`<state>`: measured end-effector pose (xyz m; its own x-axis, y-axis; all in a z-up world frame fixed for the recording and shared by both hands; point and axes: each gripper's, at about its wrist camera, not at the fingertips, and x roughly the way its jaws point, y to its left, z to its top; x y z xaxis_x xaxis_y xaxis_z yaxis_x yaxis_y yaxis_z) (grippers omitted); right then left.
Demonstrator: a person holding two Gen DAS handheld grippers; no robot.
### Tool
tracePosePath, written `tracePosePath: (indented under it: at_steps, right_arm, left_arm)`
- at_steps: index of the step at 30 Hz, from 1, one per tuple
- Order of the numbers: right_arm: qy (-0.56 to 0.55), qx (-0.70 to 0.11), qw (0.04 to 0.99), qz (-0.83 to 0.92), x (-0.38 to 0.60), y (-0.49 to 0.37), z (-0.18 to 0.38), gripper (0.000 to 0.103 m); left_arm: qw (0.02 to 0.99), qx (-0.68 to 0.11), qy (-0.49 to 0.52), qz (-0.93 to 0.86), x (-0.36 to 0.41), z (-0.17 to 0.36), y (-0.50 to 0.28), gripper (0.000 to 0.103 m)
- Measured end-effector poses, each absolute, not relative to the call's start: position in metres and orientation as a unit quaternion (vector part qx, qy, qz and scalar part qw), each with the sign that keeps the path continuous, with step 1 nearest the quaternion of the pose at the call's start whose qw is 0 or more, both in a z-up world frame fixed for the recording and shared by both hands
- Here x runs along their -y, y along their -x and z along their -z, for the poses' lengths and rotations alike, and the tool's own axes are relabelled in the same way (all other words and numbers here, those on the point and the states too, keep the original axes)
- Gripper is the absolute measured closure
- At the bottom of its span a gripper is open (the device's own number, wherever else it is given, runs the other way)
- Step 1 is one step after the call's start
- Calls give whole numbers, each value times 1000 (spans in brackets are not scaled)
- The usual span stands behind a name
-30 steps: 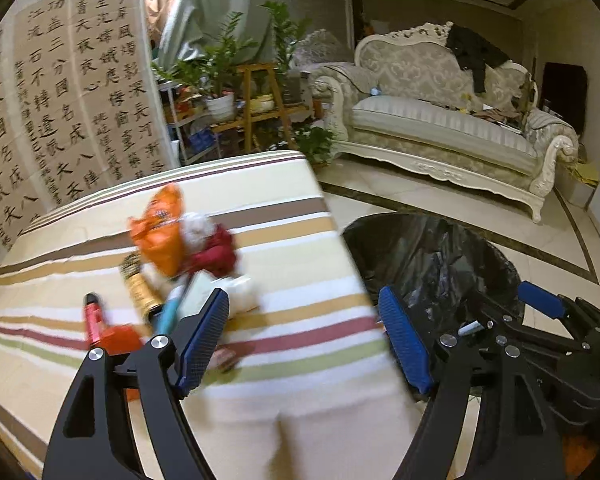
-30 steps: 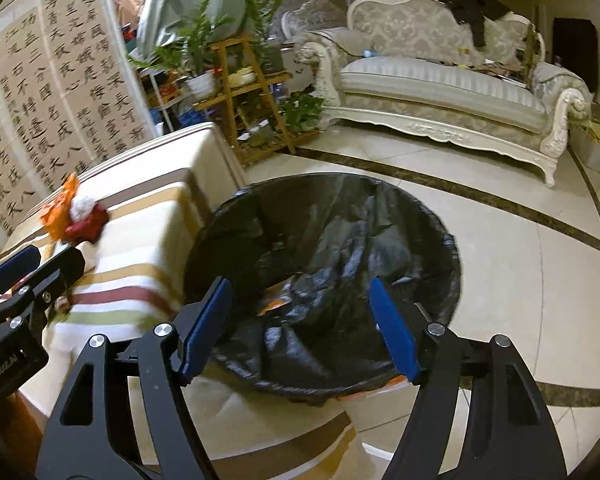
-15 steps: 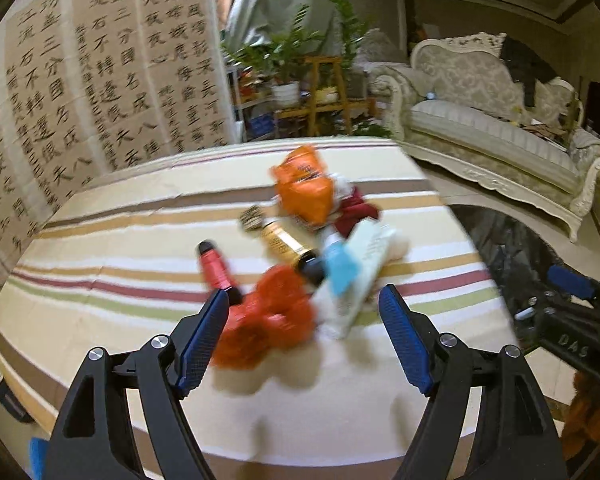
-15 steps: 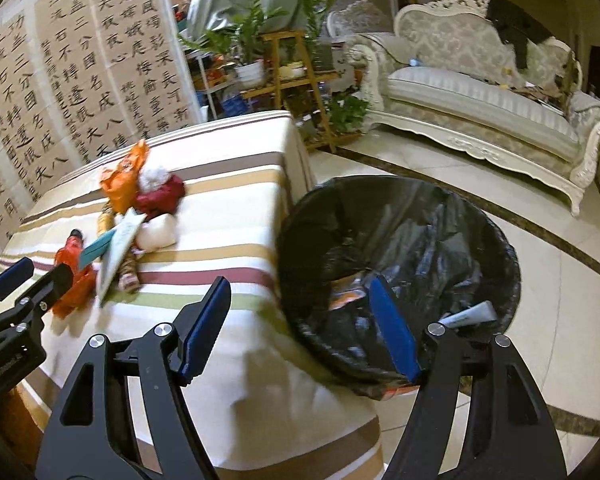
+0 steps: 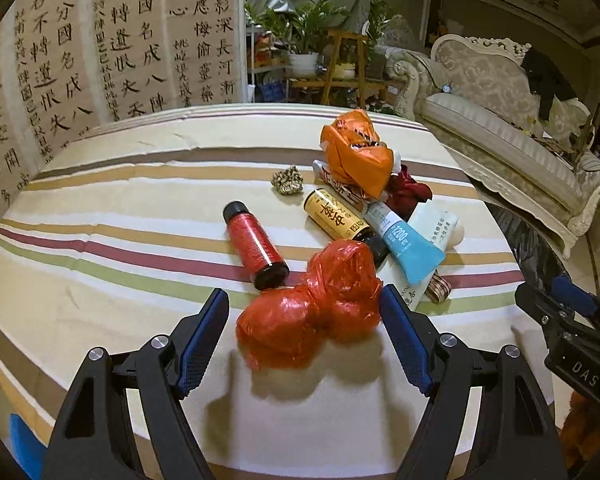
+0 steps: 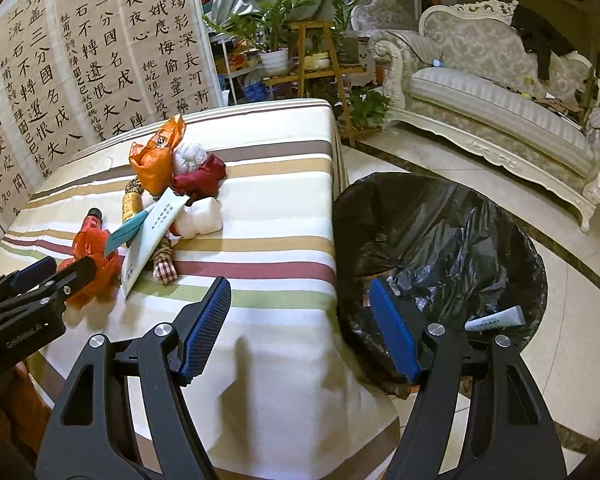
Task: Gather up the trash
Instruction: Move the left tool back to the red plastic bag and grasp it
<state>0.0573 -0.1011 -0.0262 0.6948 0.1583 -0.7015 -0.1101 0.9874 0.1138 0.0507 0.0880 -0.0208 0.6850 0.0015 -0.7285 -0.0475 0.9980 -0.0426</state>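
Now left tool (image 5: 304,336) wide, astride red bag (image 5: 312,312)

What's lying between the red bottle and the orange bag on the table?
In the left wrist view, a gold-labelled bottle and a small woven ball lie between the red bottle and the orange bag.

Striped table (image 5: 140,216) bears bottles (image 5: 254,242), crumpled bags (image 5: 312,312), perhaps a tube (image 5: 410,242).

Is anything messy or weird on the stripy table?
Yes. Trash lies in a jumble on the table: a red bottle and a gold bottle tipped on their sides, a blue tube lying across a white packet, and crumpled red and orange bags. Nothing looks spilled.
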Motion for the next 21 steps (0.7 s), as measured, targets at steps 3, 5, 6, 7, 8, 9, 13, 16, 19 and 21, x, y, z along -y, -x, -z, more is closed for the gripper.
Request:
tracePosePath:
  at_steps: [3, 5, 6, 7, 8, 9, 13, 16, 19, 21]
  right_arm:
    - [-28, -386, 919, -74, 98, -59, 27, 33]
    - [-26, -387, 919, -74, 95, -59, 27, 33]
    - [-26, -387, 919, -74, 94, -59, 27, 33]
    - [-25, -388, 918, -75, 94, -60, 27, 33]
    - [-24, -388, 918, -75, 93, -60, 27, 33]
    - [-23, -389, 918, -75, 92, -60, 27, 33]
    - [-22, -389, 918, -74, 91, -60, 27, 33]
    - [-22, -389, 918, -76, 90, -59, 26, 33]
    - [-20, -387, 918, -80, 85, -59, 25, 33]
    - [-19, -386, 919, -85, 81, -59, 22, 33]
  left_arm:
    - [914, -404, 36, -2, -90, 23, -52, 29]
    - [913, -407, 36, 6, -88, 24, -52, 34]
    - [913, -407, 35, 7, -88, 24, -52, 36]
    - [913, -406, 34, 9, -87, 24, -51, 36]
    - [914, -405, 34, 11, -87, 24, -50, 37]
    - [914, -403, 34, 13, -87, 23, -49, 38]
    - [917, -398, 35, 15, -87, 22, -44, 39]
    - [918, -394, 39, 17, -88, 19, -40, 40]
    - [920, -390, 38, 18, -90, 16, -35, 40]
    - [921, -388, 38, 16, -91, 14, -32, 40]
